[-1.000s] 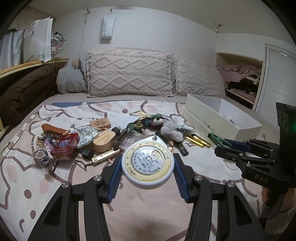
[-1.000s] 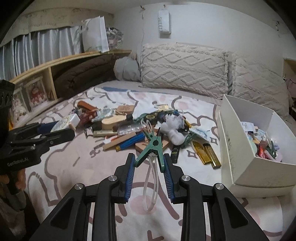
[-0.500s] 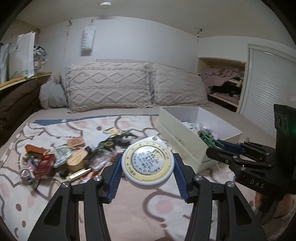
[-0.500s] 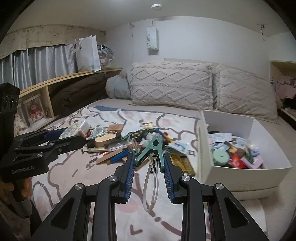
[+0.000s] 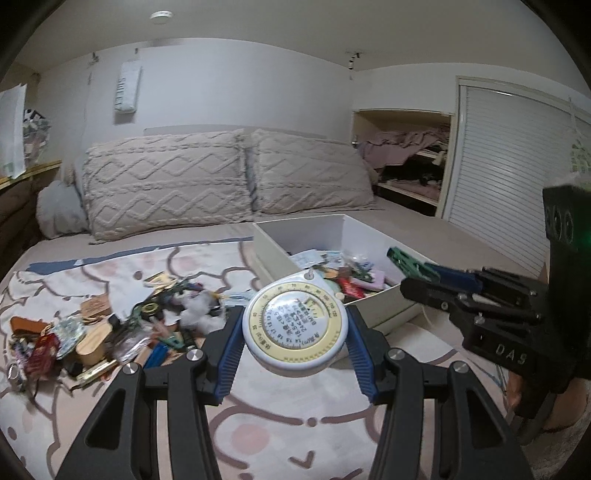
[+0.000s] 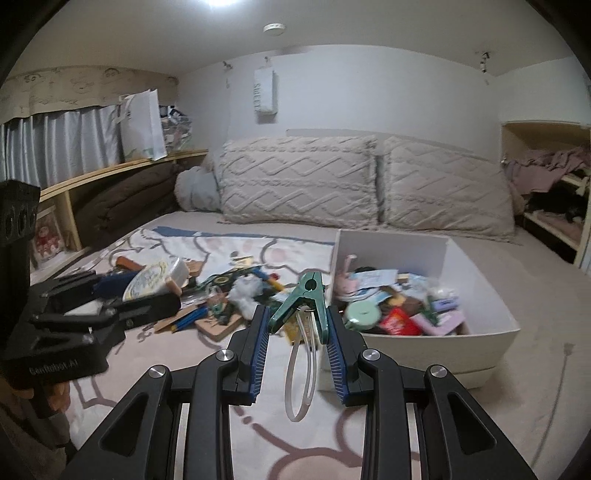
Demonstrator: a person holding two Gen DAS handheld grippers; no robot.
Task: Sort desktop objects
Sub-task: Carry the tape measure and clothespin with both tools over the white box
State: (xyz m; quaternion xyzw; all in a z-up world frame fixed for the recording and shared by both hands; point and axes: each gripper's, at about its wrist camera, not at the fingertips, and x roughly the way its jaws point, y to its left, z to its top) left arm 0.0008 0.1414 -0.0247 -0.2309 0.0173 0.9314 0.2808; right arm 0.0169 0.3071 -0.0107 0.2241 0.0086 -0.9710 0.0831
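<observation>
From the left wrist, the left claw (image 5: 295,328) clamps a rigid, smooth round tape measure (image 5: 295,326) by its rim near the white box (image 5: 384,310), while from the right wrist, the right claw (image 6: 297,332) pinches a light green clothespin (image 6: 306,299) by its handles, its floppy loop dangling beside the box.

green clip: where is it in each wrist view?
Left wrist: green clip at right, over the box's near corner, in the right hand-held gripper.
Right wrist: centre, held between the blue pads.
Shared landmark: white box.

bed (image 6: 498,280) | two knit pillows (image 6: 295,184) | white wall (image 5: 229,92) | ceiling light (image 6: 218,3) lit
</observation>
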